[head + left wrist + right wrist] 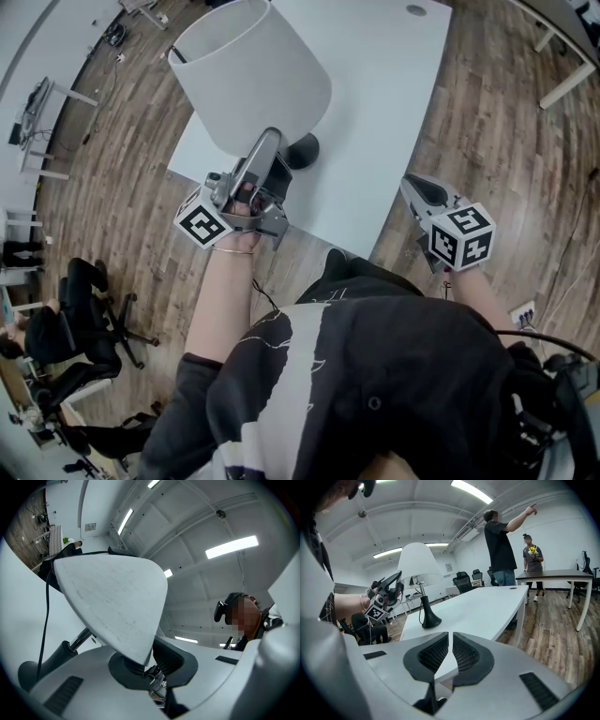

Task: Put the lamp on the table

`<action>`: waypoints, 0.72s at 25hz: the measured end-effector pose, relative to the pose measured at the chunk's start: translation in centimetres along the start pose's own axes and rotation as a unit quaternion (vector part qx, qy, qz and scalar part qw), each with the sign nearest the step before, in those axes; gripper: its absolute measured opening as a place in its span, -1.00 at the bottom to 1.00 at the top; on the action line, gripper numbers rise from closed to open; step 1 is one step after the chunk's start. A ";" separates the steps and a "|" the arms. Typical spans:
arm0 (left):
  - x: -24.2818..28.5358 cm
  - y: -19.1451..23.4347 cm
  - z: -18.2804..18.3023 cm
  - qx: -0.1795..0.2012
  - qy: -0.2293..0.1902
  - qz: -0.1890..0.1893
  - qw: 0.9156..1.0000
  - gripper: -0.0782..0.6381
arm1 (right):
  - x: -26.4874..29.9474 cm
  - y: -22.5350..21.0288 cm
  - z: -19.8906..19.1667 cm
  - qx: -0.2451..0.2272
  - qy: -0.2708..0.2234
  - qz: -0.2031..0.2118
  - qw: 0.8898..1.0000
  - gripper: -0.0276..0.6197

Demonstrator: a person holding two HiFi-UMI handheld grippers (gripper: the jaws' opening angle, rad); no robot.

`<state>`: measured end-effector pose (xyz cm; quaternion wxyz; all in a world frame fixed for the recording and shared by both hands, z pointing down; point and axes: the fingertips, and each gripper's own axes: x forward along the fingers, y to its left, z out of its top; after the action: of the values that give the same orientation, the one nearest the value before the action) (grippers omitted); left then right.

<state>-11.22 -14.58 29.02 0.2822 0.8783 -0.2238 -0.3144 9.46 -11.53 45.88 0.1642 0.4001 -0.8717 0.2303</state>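
Jaws of left gripper (147, 663) clamped tight on lower rim of shade (251, 75). Lamp (418, 566) upright, base (303, 150) apparently resting on table (375, 112), close to near edge. Placement looks done. Left to do: release the shade, draw clear. Right gripper (451, 656) off table's near corner, jaws almost together, empty.

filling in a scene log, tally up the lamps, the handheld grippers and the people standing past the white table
lamp: 1
grippers: 2, left gripper and right gripper
people standing: 2, person pointing and person with flowers
total: 5
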 end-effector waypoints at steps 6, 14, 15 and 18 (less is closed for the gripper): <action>-0.4 -0.2 -0.7 0.002 0.010 0.002 1.000 -0.72 | -0.2 0.2 -0.7 -0.002 0.005 -0.003 1.000 -0.80; -0.4 -0.1 -1.3 0.003 0.012 0.005 1.000 -0.71 | -0.5 0.0 -1.1 -0.008 0.010 -0.001 1.000 -0.80; -0.4 -0.1 -1.4 0.003 0.013 0.006 1.000 -0.71 | -0.5 0.0 -1.1 -0.008 0.010 -0.002 1.000 -0.80; -0.3 -0.2 -1.5 0.001 0.011 0.006 1.000 -0.71 | -0.6 -0.2 -1.1 -0.009 0.013 -0.002 1.000 -0.80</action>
<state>-10.41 -13.72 29.95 0.2856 0.8807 -0.2263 -0.3025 10.10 -10.65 46.60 0.1793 0.3978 -0.8707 0.2270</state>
